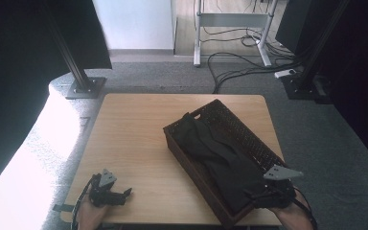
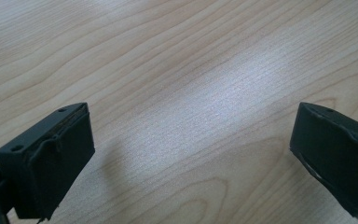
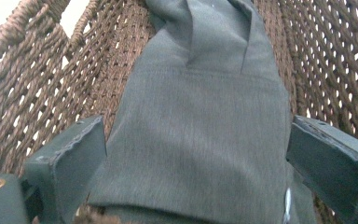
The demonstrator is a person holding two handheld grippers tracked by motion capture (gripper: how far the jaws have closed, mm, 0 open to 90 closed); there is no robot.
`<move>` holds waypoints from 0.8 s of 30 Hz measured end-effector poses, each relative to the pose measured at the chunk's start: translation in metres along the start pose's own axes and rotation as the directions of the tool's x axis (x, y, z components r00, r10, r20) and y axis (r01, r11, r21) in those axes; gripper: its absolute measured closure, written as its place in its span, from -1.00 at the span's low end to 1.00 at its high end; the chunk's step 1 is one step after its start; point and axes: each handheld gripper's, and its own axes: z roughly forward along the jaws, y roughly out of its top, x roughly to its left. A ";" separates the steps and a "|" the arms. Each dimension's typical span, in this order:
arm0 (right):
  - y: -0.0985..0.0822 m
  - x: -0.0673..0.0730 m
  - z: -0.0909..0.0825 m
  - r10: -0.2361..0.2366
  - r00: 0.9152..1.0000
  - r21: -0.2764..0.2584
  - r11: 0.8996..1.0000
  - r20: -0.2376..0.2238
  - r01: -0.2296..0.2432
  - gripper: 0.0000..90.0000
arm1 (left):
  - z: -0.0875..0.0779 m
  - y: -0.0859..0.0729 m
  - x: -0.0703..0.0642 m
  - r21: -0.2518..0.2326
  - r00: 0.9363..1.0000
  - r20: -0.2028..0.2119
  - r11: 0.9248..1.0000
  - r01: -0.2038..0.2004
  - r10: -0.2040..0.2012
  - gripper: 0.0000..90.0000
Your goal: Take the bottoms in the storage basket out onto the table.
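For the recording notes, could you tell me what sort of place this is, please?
Probably a lab or recording room rather than a home: a small wooden table stands on grey carpet, with black stand posts at either side and loose cables trailing under a desk frame behind.

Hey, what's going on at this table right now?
A person works with a gripper in each hand. The right gripper is down in the wicker basket, its jaws open on either side of the dark cloth that lies along the basket, not yet closed on it. The left gripper sits open over the bare wooden table near its front left corner, holding nothing.
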 end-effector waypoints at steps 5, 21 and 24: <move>0.022 -0.006 0.006 0.005 1.000 -0.006 1.000 -0.027 -0.005 -0.99 | 0.000 0.000 0.000 0.004 1.000 0.007 1.000 0.003 -0.003 -1.00; 0.071 -0.023 0.047 -0.063 0.998 0.003 0.998 -0.015 0.063 -1.00 | -0.002 0.000 0.001 -0.009 1.000 -0.001 1.000 0.005 -0.005 -1.00; 0.080 -0.024 0.059 -0.075 0.997 0.002 0.997 -0.027 0.075 -1.00 | -0.002 0.000 0.001 -0.011 1.000 -0.002 1.000 0.003 -0.003 -1.00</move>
